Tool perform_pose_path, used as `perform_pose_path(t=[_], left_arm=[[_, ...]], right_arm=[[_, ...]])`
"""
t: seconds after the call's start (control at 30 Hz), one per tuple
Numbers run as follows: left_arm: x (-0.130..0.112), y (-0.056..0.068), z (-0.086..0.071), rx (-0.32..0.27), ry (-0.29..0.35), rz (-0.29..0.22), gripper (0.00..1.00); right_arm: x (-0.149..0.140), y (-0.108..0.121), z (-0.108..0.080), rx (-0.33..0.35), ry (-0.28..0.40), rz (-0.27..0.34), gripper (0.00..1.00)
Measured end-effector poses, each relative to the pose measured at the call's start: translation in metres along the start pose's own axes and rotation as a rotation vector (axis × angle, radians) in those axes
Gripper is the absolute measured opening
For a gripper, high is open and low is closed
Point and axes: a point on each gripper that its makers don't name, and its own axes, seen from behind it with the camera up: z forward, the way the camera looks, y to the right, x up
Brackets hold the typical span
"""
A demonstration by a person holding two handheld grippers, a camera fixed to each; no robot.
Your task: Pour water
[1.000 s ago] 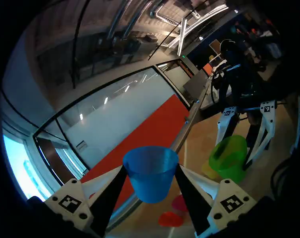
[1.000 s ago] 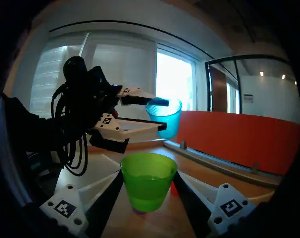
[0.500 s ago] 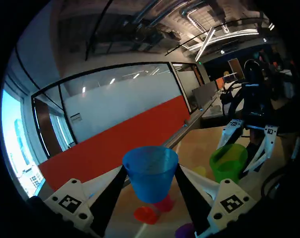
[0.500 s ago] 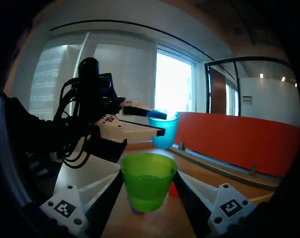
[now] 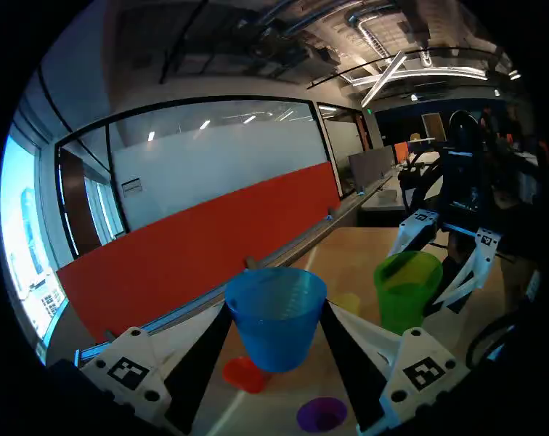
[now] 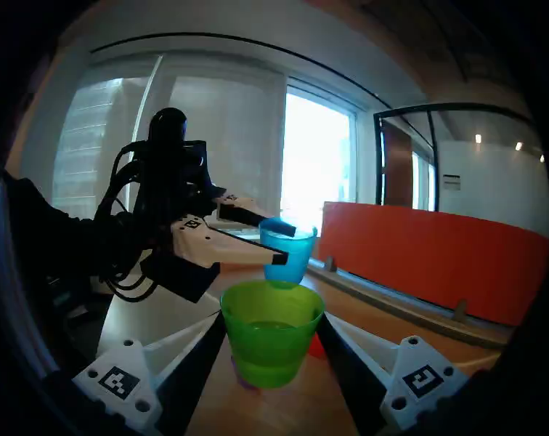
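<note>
1. The left gripper [image 5: 276, 314] has both fingers clamped on a blue cup [image 5: 276, 330], one on each side; cup's upright and held up off the wooden table [image 5: 347, 263]
2. The right gripper [image 6: 272, 320] has the same deal with a green cup [image 6: 272, 347], fingers pressed on both sides, and you can see water [image 6: 271, 328] sitting in the lower half
3. In the right gripper view the blue cup hangs at 12 o'clock from the green cup, just past its rim; can't tell if they touch
4. In the left gripper view the green cup is at about 2 o'clock from the blue cup
5. Down on the table there's a red cup [image 5: 244, 372] at 7 o'clock of the blue cup, a purple cup [image 5: 322, 414] at 5 o'clock, and a yellow cup [image 5: 347, 301] between the two held cups
6. An orange-red panel [image 5: 202, 251] runs along the table's far edge
</note>
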Motion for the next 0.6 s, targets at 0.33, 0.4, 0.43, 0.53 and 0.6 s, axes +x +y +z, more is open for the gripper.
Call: perform_pose_path(t=[0.33,0.4,0.43,0.53,0.6], left_arm=[[-0.019,0.012,-0.005,-0.034,-0.057,-0.031,0.86],[-0.023,0.015,-0.006,-0.041,-0.072,-0.033,0.86],[-0.026,0.016,-0.006,-0.045,-0.080,-0.033,0.86],[-0.034,0.023,-0.008,-0.063,-0.107,-0.034,0.86],[-0.039,0.029,-0.010,-0.076,-0.124,-0.035,0.86]], right_arm=[[-0.007,0.004,-0.007,-0.008,-0.055,-0.013,0.90],[-0.010,0.005,-0.009,-0.010,-0.070,-0.014,0.90],[-0.012,0.006,-0.011,-0.012,-0.079,-0.014,0.90],[-0.018,0.009,-0.014,-0.017,-0.106,-0.013,0.90],[-0.022,0.011,-0.016,-0.020,-0.124,-0.011,0.90]])
